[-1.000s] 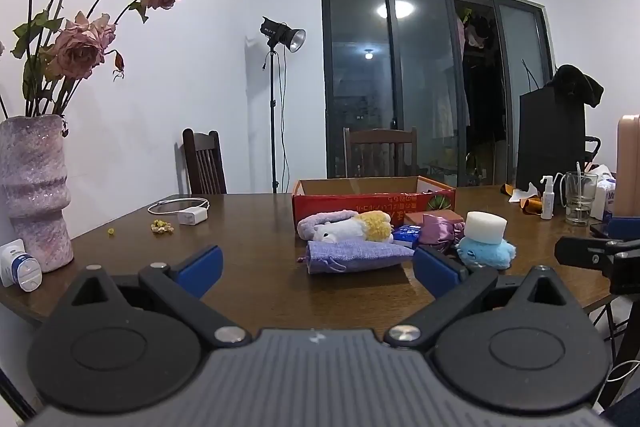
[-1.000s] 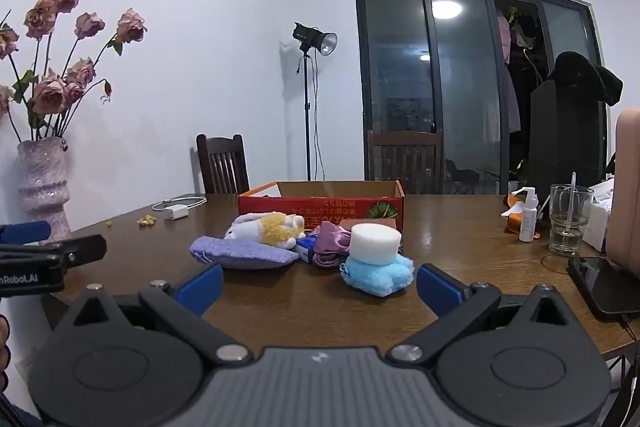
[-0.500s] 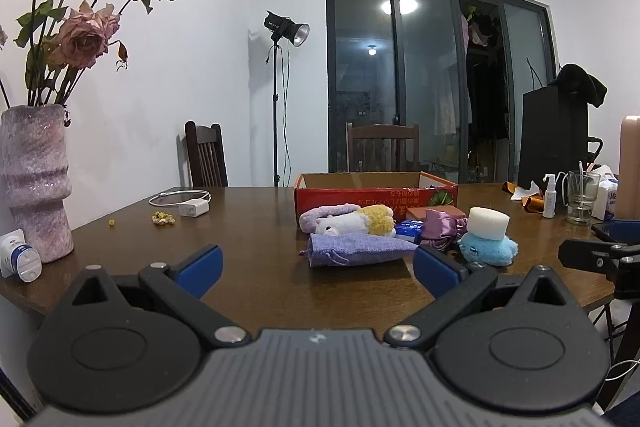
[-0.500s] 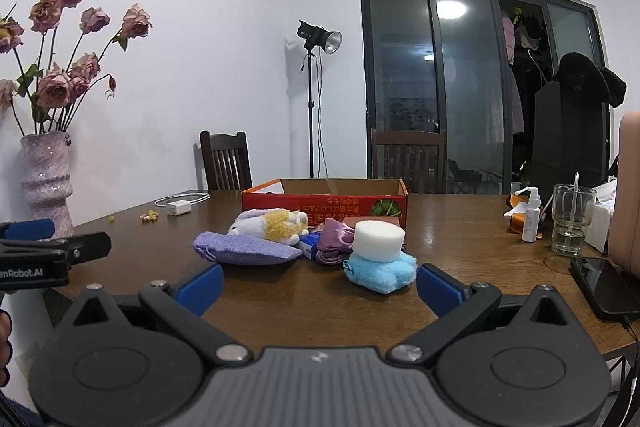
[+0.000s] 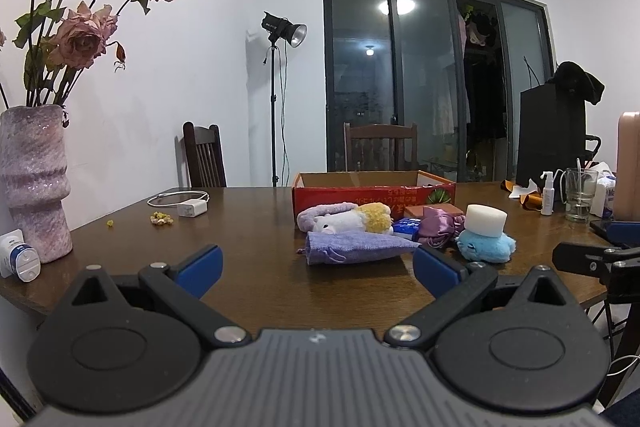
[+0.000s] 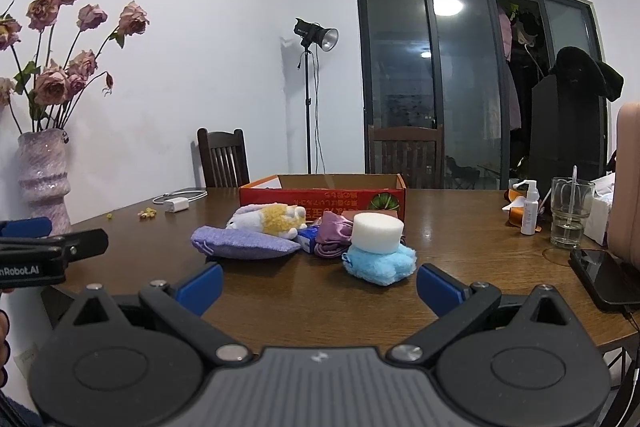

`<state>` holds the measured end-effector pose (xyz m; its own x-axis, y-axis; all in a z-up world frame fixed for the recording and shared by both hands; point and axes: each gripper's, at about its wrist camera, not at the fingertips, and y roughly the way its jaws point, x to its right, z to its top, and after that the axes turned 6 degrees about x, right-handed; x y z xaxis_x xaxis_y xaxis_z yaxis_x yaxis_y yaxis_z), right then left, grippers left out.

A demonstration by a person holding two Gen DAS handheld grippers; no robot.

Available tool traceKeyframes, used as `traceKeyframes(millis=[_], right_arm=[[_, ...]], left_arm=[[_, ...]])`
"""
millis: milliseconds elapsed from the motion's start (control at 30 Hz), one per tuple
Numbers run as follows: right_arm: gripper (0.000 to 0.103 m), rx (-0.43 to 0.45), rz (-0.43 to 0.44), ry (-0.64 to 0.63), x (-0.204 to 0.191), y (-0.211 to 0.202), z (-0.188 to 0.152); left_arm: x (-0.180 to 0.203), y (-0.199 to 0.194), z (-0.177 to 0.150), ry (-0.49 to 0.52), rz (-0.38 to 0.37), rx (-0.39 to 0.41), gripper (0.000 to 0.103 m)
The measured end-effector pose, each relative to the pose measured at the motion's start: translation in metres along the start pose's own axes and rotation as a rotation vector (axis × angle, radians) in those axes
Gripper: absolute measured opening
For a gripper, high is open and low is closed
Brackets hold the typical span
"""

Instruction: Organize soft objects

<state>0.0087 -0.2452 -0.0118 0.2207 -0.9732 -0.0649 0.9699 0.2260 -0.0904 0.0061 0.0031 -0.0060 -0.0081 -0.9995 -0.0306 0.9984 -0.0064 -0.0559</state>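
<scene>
A pile of soft things lies on the brown table (image 5: 248,247) in front of a red cardboard box (image 5: 372,193): a lilac drawstring pouch (image 5: 356,247), a white and yellow plush toy (image 5: 352,221), a purple satin pouch (image 5: 438,225), and a white sponge (image 5: 486,221) on a blue plush (image 5: 486,247). My left gripper (image 5: 318,263) is open and empty, short of the lilac pouch (image 6: 244,247). My right gripper (image 6: 320,285) is open and empty, just short of the blue plush (image 6: 380,265) and sponge (image 6: 377,231). The box (image 6: 324,199) is open on top.
A pink vase of dried roses (image 5: 34,179) stands at the table's left edge. A charger and cable (image 5: 192,207) lie at the back left. A glass (image 6: 570,211), spray bottle (image 6: 530,213) and black phone (image 6: 604,279) are at the right. Chairs stand behind the table.
Both grippers have risen slightly and tilted a little; the pile now sits a bit lower in both views. Nothing on the table has moved.
</scene>
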Motion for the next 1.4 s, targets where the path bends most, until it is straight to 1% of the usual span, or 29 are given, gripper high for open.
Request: traceKeyframes(millis=[267, 667, 1400], right_arm=[[0.103, 0.003, 0.004, -0.01, -0.0024, -0.0005, -0.0016], [0.103, 0.007, -0.012, 0.002, 0.0016, 0.0003, -0.0007], [0.103, 0.0, -0.002, -0.001, 0.0003, 0.0005, -0.0002]], left_arm=[[0.0006, 0.0009, -0.0012, -0.002, 0.0, -0.007, 0.103], [-0.0001, 0.0017, -0.0017, -0.002, 0.001, -0.006, 0.103], [0.0011, 0.0043, -0.0023, -0.003, -0.007, -0.029, 0.103]])
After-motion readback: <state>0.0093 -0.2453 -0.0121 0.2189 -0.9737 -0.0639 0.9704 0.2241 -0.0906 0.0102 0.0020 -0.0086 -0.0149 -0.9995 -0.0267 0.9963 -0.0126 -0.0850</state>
